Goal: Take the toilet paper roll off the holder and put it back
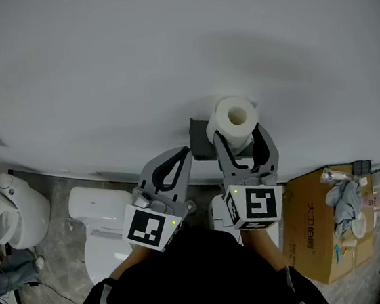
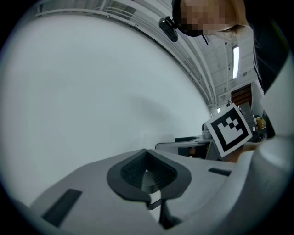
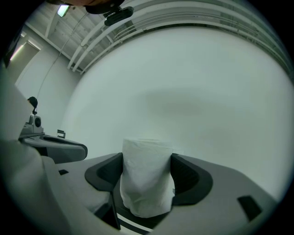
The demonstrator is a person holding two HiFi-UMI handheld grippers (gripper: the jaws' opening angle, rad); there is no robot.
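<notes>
White ceramic toilet [image 1: 12, 209]: way out at 9 o'clock on the floor, well apart from the action. Not in play.

Left gripper [image 1: 179, 157]: jaws pressed together on nothing, and its own view [image 2: 147, 170] shows that plainly. It points at the plain white wall [image 1: 99, 70] and sits at about 8 o'clock of the holder.

Dark grey wall holder [image 1: 201, 140]: fixed to the wall between the two grippers' tips. There's no roll on it that I can see, and its spindle can't be made out from here.

White toilet paper roll [image 1: 234, 118]: off the holder and up in the air, just beside it at 3 o'clock. The hollow core faces up toward the head camera. In the right gripper view the roll [image 3: 146, 176] stands upright between the jaws, its long axis crossing their squeeze.

Right gripper [image 1: 240, 139]: clamped on the roll's soft flanks, one jaw on each side [image 3: 146, 193].

Brown cardboard box [image 1: 319, 235]: down at 4 o'clock on the floor, out of the way.

What the move turns on: the holder lies at 9 o'clock of the held roll, and the right gripper is the one carrying it. My read is that the core has to be lined up with the holder's arm before the roll slides back on.
</notes>
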